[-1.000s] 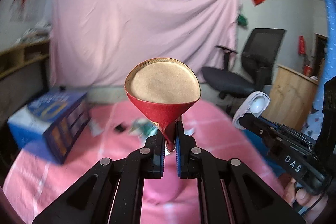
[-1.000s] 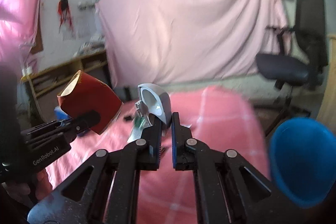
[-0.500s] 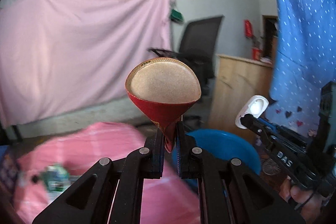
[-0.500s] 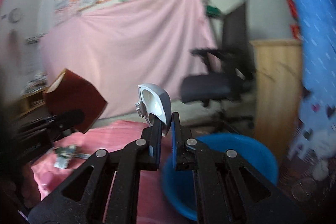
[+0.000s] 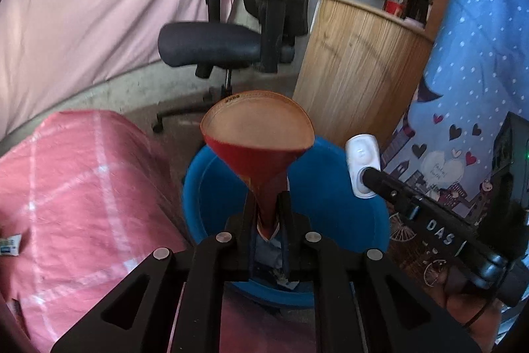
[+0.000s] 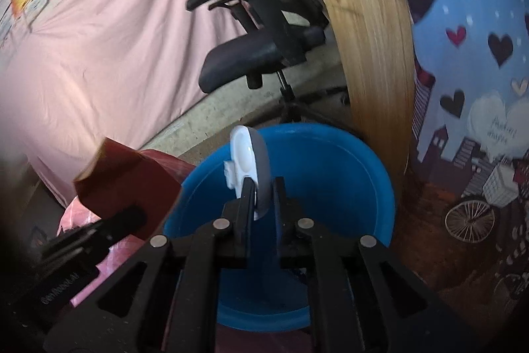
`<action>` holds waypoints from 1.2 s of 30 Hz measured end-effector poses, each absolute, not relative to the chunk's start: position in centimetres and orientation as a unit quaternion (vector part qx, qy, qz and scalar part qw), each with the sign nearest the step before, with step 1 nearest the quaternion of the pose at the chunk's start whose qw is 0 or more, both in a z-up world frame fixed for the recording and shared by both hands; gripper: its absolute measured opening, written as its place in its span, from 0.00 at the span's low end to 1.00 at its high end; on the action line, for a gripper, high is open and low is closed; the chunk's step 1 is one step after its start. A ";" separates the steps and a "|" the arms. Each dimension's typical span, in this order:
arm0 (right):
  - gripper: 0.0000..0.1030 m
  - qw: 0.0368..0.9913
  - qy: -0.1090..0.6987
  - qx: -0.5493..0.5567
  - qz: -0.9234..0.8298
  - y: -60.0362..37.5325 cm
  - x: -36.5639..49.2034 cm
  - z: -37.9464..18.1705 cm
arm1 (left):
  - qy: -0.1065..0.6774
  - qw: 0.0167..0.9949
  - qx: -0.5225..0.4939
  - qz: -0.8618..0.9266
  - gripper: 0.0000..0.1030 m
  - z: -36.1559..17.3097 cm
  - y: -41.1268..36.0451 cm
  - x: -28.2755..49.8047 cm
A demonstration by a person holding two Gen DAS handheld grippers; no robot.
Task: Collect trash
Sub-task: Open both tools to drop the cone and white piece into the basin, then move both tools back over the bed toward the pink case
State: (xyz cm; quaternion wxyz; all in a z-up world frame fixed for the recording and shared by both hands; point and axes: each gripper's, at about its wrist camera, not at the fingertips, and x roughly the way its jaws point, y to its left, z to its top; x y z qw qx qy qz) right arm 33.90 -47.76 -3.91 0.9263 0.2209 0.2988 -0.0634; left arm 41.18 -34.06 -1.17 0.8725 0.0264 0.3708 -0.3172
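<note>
My left gripper (image 5: 267, 204) is shut on a squashed red paper carton (image 5: 261, 141) with a brown inside, held above a blue plastic basin (image 5: 334, 200) on the floor. The carton also shows in the right wrist view (image 6: 129, 184). My right gripper (image 6: 261, 191) is shut on a small white and grey plastic piece (image 6: 248, 161), held over the basin (image 6: 330, 174). That piece and the right gripper show at the right of the left wrist view (image 5: 362, 164). Some scraps lie in the basin's bottom.
A table with a pink checked cloth (image 5: 76, 187) lies to the left, with a small wrapper (image 5: 8, 245) on it. A black office chair (image 5: 238, 35), a wooden cabinet (image 5: 357, 62) and a blue patterned curtain (image 5: 463, 121) stand behind the basin.
Both grippers have swung right, away from the pink table, and tilted down over the blue basin. Each still holds its item.
</note>
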 end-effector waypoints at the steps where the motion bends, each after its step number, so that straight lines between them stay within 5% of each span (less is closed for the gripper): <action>1: 0.39 0.925 0.300 0.225 -0.063 -47.8 34.0 -4.1 | 0.373 0.871 0.026 -0.319 0.09 -1.3 -34.3 41.3; 12: 0.43 0.925 0.292 0.235 -0.065 -48.0 33.6 -4.3 | 0.389 0.871 0.014 -0.300 0.18 -1.6 -32.2 40.9; 25: 0.62 0.961 0.208 0.177 -0.032 -44.7 31.8 -0.8 | 0.300 0.924 -0.030 -0.237 0.30 2.7 -26.9 37.9; 34: 0.93 0.982 0.129 0.135 0.022 -40.0 30.4 2.2 | 0.221 0.960 -0.049 -0.163 0.58 5.1 -20.6 34.4; 36: 1.00 0.985 0.116 0.127 0.035 -38.9 30.2 2.6 | 0.213 0.965 -0.057 -0.141 0.74 5.1 -18.8 33.8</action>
